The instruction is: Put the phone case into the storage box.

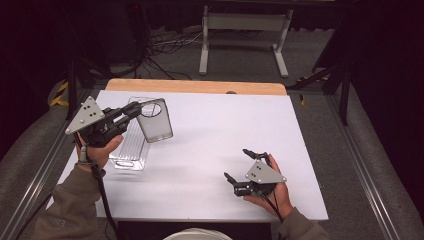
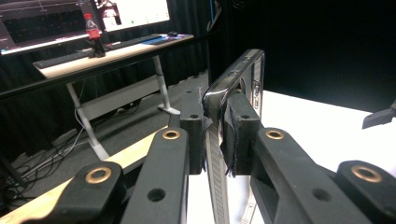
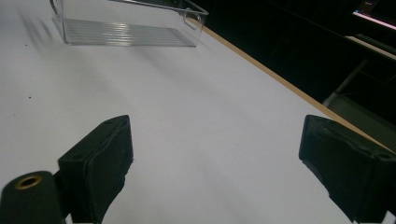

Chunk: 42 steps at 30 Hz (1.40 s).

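Observation:
My left gripper (image 1: 134,112) is shut on the edge of a clear phone case (image 1: 156,121) and holds it lifted above the white table (image 1: 215,125). The case has a round camera hole near its top. In the left gripper view the case (image 2: 239,74) stands edge-on, pinched between the pads (image 2: 192,122). Just below it on the table lies a clear ribbed tray (image 1: 129,149), long and narrow. My right gripper (image 1: 236,163) rests low near the table's front right, open, nothing between its jaws. In the right gripper view (image 3: 215,154) the tray (image 3: 126,31) lies far ahead.
A wooden strip (image 1: 195,86) runs along the table's far edge. Beyond it are a white frame stand (image 1: 245,30) and loose cables (image 1: 170,47) on the floor. A desk with monitors, a keyboard and a cola bottle (image 2: 93,32) stands off to the side.

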Motion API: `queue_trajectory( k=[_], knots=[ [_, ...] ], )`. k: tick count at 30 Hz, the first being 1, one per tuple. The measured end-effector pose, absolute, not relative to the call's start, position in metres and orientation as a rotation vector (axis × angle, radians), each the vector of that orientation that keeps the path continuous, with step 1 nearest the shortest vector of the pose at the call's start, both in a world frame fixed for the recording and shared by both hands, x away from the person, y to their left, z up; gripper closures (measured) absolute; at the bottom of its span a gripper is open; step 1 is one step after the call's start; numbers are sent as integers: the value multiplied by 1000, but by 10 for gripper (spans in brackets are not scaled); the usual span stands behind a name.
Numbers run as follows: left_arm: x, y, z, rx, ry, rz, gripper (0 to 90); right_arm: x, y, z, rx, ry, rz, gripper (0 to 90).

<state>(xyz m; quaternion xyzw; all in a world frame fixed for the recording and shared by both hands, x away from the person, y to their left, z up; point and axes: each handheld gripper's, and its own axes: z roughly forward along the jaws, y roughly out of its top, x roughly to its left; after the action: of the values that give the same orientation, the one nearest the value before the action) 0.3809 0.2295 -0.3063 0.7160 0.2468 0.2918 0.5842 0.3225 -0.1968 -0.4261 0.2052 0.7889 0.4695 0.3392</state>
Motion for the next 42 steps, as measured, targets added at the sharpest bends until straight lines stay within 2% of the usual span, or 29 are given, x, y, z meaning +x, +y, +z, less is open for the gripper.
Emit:
queue_trajectory(
  k=[42],
  knots=[
    [392, 279, -306, 1631, 661, 795, 800, 323, -198, -426, 526, 2038, 1194, 122]
  ],
)
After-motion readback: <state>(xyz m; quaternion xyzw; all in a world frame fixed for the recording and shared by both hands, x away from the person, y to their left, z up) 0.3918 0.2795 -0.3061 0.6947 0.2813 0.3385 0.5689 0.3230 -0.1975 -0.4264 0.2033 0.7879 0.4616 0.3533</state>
